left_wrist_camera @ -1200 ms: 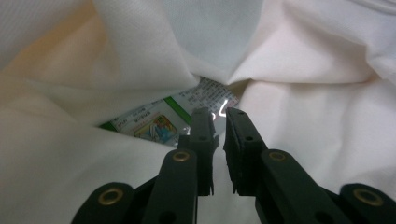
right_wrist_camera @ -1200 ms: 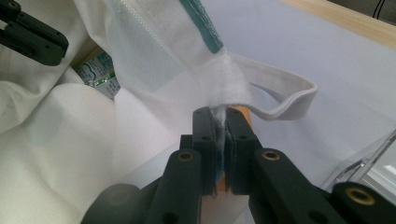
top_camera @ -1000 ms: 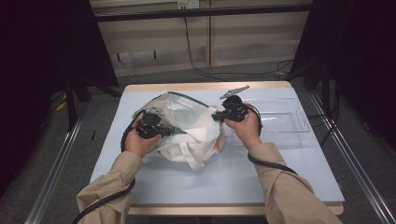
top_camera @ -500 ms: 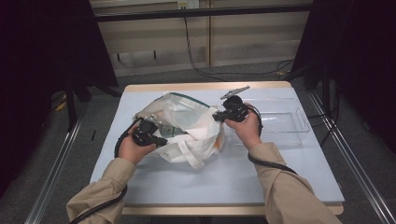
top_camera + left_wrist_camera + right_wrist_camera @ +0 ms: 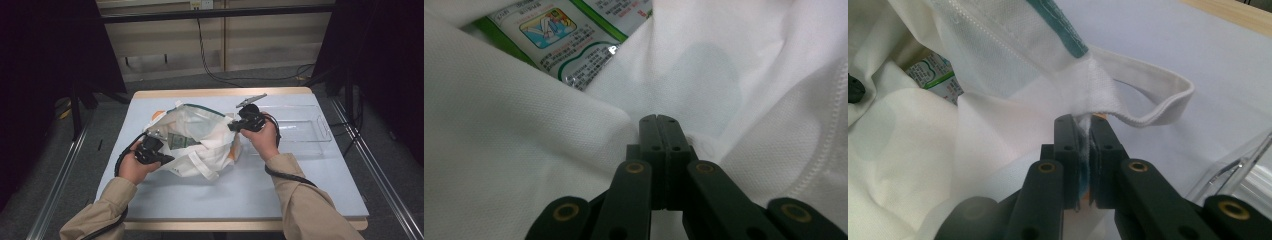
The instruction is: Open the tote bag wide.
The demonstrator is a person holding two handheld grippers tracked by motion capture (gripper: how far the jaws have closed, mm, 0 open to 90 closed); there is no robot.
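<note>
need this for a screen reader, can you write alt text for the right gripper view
The right claw is shut on the rim of a white fabric bag, beside a white strap loop. A green and white packet lies inside the bag, which rests on a pale blue table; a clear plastic tray shows at lower right.

Packet (image 5: 574,45) print too small to read

green-printed packet (image 5: 569,42) half buried under white bag (image 5: 514,165) folds, cut off at frame top, print too small to read, clear tray (image 5: 1243,170) cropped at lower right
</note>
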